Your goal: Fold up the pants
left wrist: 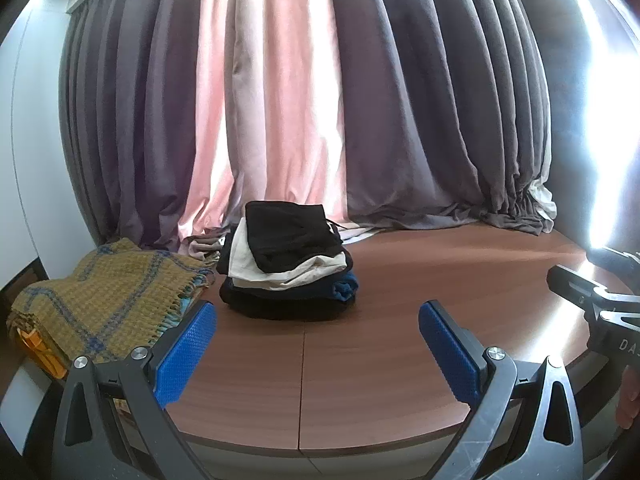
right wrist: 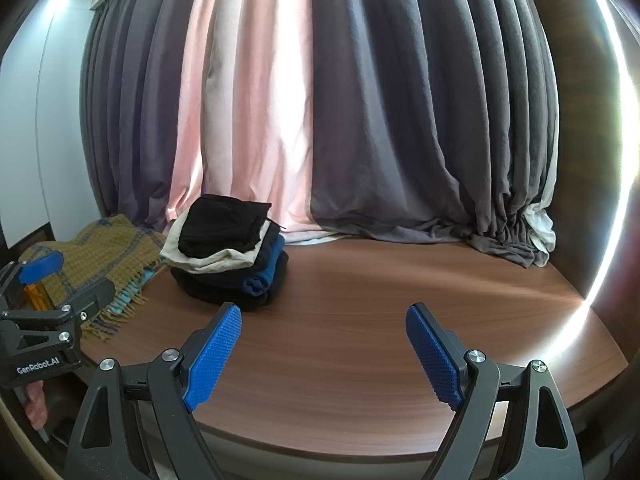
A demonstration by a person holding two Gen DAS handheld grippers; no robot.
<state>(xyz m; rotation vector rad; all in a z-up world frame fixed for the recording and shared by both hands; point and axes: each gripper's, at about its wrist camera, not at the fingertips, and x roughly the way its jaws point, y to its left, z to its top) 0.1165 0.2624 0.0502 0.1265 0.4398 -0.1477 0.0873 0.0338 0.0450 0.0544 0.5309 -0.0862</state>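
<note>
Left gripper [left wrist: 318,344] sits with its blue pads spread wide and nothing between them, only bare wooden table [left wrist: 400,280] under the gap. Right gripper [right wrist: 322,346] is the same story: pads apart, empty, poised over the tabletop. Just ahead of the left gripper, slightly to the left of its centre line, is the stack of folded clothes [left wrist: 288,268]. On top lie the black folded pants [left wrist: 290,240], with a cream garment [left wrist: 280,270] under them, then a blue piece [left wrist: 346,288] and dark layers at the bottom. From the right gripper the stack lies ahead and off to the left, just beyond its left pad. Further left of both, a mustard plaid blanket [left wrist: 104,296] with a fringed edge sits beside the stack, an orange object [left wrist: 40,354] poking out beneath it. Behind everything hang the curtains [left wrist: 400,100], grey with a pink panel, pooling onto the far edge of the table.
</note>
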